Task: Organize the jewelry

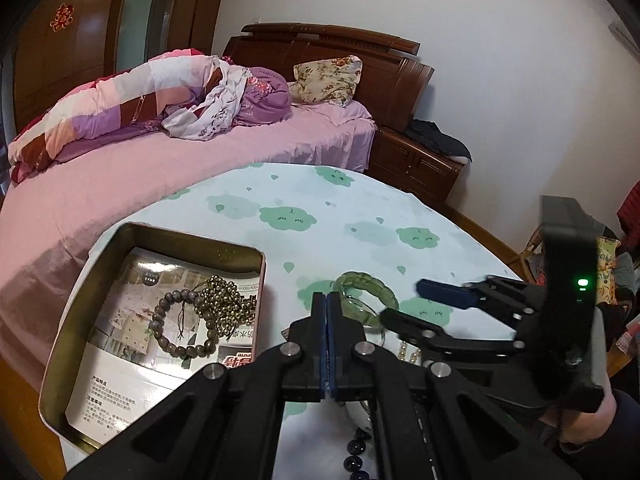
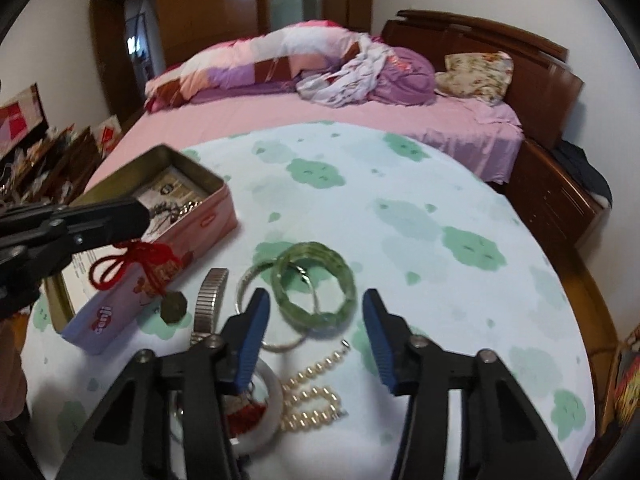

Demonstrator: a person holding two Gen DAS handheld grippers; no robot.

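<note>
Left claw [image 2: 136, 216] grips the red cord charm [image 2: 136, 260]; right claw [image 2: 316, 340] open. Green bangle [image 2: 314, 282], 12 o'clock: rigid, slippery, brittle; pinch its rim.

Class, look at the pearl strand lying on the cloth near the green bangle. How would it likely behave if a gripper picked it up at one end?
The pearl strand lies folded in loose rows, so it is probably floppy and would dangle. Its beads look smooth and rounded, so the pads may slip. The open right gripper would likely do better closing across a doubled section.
</note>
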